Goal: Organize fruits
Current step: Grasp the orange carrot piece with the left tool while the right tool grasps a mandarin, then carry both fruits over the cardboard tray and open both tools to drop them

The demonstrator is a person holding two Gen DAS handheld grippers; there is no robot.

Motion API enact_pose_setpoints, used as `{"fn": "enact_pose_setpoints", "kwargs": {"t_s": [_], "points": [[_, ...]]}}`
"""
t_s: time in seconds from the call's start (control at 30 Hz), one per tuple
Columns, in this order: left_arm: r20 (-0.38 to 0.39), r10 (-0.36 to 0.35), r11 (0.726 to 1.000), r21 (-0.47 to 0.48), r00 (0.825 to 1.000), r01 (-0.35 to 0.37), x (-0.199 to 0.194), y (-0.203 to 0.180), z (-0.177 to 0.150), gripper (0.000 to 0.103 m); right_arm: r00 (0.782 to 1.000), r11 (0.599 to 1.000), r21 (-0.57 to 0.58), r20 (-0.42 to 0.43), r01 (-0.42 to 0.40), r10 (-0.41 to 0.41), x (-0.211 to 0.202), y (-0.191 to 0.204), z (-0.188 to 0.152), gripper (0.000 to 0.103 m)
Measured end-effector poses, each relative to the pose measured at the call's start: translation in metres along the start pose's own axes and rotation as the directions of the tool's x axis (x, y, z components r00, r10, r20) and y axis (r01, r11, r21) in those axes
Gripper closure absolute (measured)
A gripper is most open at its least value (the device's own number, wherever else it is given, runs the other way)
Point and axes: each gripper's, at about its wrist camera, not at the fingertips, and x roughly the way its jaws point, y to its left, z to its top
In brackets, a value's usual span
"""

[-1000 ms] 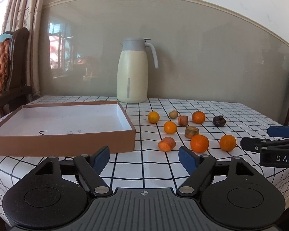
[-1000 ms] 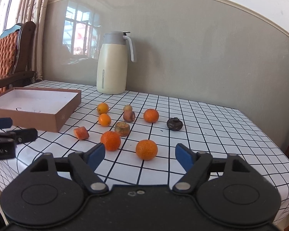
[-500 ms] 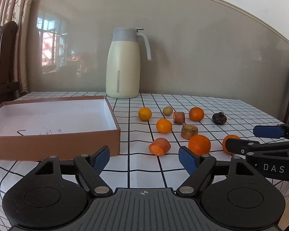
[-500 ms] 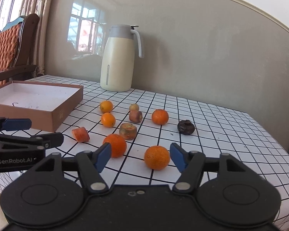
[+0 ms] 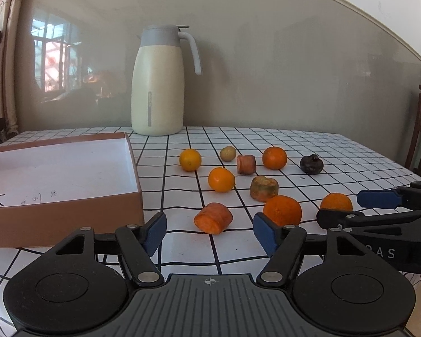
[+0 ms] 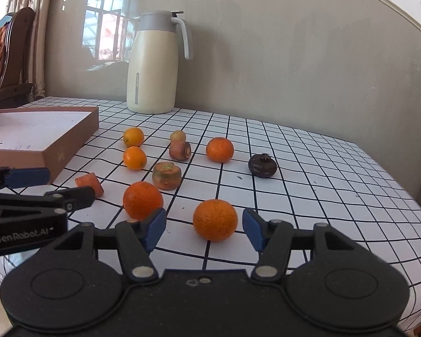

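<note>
Several oranges, carrot chunks and a dark mangosteen lie on the checked tablecloth. My right gripper is open, its blue pads either side of the nearest orange, not touching it. My left gripper is open, just short of a carrot chunk, with another orange by its right pad. The right gripper also shows at the right edge of the left wrist view. The brown cardboard box with a white inside sits at the left and holds no fruit.
A cream thermos jug stands at the back of the table by the wall. A wooden chair is at the far left. The table's right edge drops off close to the mangosteen.
Both grippers have moved forward toward the fruit. The right gripper has come around the nearest orange, and the left gripper has swung right from the box toward the carrot chunk.
</note>
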Motion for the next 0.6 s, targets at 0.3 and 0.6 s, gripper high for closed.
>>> {"fn": "enact_pose_setpoints", "kwargs": {"t_s": [0.3, 0.6], "points": [[-0.042, -0.006, 1.000, 0.016, 0.999, 0.006, 0.022, -0.007, 0.003, 0.037, 1.000, 1.000, 0.028, -0.023, -0.006, 0.007, 0.015, -0.006, 0.001, 0.061], [-0.057, 0.005, 1.000, 0.030, 0.998, -0.003, 0.029, -0.009, 0.000, 0.068, 1.000, 0.999, 0.051, -0.018, -0.006, 0.007, 0.016, -0.010, 0.001, 0.074]]}}
